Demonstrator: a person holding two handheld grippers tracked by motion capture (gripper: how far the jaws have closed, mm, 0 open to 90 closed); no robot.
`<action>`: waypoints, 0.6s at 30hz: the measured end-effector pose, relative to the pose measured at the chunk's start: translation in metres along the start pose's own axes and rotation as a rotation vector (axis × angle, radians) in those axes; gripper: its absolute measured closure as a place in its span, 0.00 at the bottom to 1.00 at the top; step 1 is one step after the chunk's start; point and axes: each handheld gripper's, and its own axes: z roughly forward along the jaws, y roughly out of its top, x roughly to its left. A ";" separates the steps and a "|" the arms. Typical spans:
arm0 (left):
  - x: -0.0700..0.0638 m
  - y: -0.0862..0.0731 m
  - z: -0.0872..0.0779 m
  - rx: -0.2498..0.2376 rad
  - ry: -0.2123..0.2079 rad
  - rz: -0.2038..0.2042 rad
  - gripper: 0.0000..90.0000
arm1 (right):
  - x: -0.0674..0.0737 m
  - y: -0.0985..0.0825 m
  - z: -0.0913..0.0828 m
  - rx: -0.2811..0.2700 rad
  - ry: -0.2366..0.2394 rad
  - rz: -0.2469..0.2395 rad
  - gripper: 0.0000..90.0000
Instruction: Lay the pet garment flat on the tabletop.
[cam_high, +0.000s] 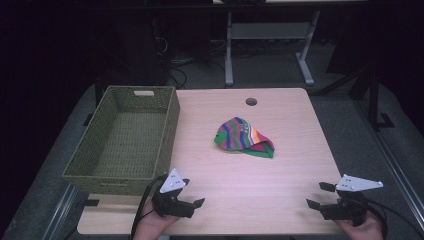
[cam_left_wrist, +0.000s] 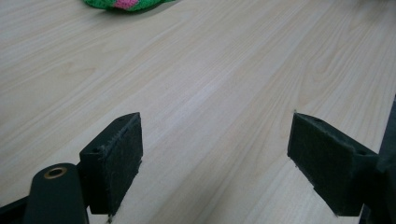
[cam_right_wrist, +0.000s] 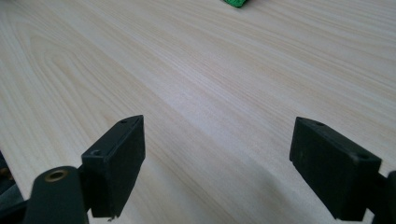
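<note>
On the table's (cam_high: 280, 185) near edge, left gripper (cam_high: 192, 200) and right gripper (cam_high: 315, 196) both released, well short of the striped cloth (cam_high: 244, 137).

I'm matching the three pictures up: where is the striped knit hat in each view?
High view: striped knit hat lies mid-table, right of the green basket.
Left gripper view: its green and pink edge sits at the top, left of centre.
Right gripper view: a green corner at the top edge.
Shared landmark: the pale wooden table.
</note>
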 end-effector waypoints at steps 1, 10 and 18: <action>0.000 0.000 0.001 0.002 -0.003 0.000 0.20 | 0.000 0.001 0.000 -0.001 0.000 -0.005 0.20; 0.002 0.000 0.006 0.009 -0.018 0.008 0.20 | 0.004 0.013 0.002 0.003 -0.001 -0.026 0.19; 0.001 -0.001 0.005 0.006 -0.015 0.009 0.20 | -0.001 0.030 0.000 0.010 0.026 -0.040 0.18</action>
